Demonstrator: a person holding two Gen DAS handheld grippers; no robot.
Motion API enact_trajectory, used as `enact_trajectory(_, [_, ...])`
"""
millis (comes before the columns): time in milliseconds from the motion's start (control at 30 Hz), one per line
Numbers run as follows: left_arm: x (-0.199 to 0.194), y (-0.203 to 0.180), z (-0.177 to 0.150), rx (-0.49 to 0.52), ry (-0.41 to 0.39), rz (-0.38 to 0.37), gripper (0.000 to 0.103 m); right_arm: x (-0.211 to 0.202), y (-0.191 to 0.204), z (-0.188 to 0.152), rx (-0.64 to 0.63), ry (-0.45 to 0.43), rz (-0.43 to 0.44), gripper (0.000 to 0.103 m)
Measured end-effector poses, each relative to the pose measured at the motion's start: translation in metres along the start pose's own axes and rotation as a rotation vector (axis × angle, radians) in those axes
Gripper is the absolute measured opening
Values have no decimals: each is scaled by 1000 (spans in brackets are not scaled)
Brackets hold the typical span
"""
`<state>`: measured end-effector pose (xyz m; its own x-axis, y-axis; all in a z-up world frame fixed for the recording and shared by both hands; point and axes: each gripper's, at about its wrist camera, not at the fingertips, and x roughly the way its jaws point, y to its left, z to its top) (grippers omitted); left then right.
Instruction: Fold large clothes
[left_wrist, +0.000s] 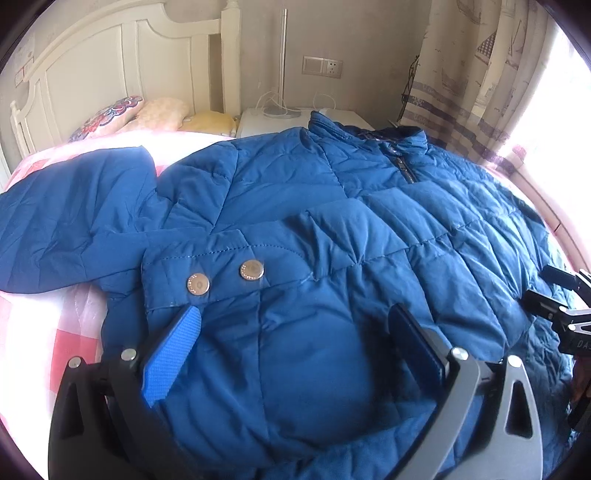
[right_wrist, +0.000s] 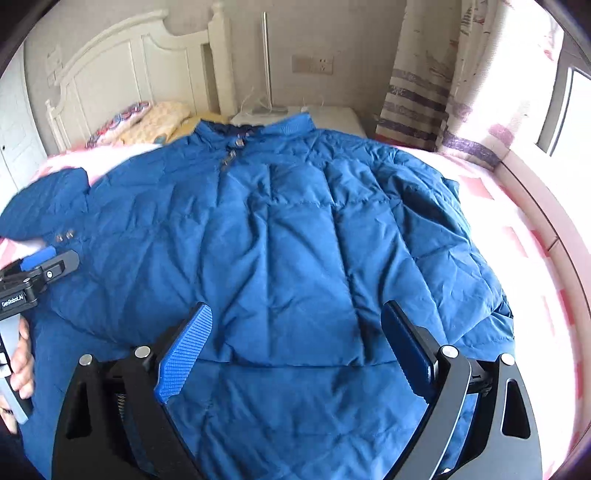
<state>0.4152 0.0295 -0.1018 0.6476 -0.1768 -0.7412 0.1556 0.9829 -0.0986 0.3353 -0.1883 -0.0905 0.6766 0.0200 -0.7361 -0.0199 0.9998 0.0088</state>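
Observation:
A large blue quilted jacket (left_wrist: 332, 229) (right_wrist: 295, 229) lies spread on the bed with its zipped collar (left_wrist: 399, 155) at the far side. A panel with two metal snaps (left_wrist: 221, 277) lies on its left part, and one blue section (left_wrist: 74, 214) reaches out to the left. My left gripper (left_wrist: 295, 317) hangs open just above the jacket near the snaps, with only fabric below it. Over the jacket's near hem my right gripper (right_wrist: 297, 312) is open too, holding nothing. In the left wrist view the right gripper (left_wrist: 561, 295) shows at the right edge. A hand (right_wrist: 22, 354) holds the left gripper (right_wrist: 48, 266).
The bed has a pink and white checked sheet (left_wrist: 55, 332) (right_wrist: 517, 221). Pillows (left_wrist: 147, 114) lie against a white headboard (left_wrist: 92, 66) at the far left. A white nightstand (left_wrist: 280, 118) with a lamp pole stands behind the collar. A patterned curtain (right_wrist: 443, 92) and a bright window are at right.

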Motion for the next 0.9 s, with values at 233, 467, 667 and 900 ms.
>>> enact_trajectory(233, [-70,129,-9,-587,-286,-112,99,22,44,-21,-198,43,43,98])
enact_trajectory(467, [-122,299,-42,-1060,-414,50,99,23,43,-21,-192,44,41,98])
enact_trajectory(667, [-117,391,-45,-1229,-428,52,91,24,43,-22,-189,45,45,98])
enact_trajectory(900, [-118,392,-43,-1223,-500,17,6,5,28,-20,-105,-68,27,98])
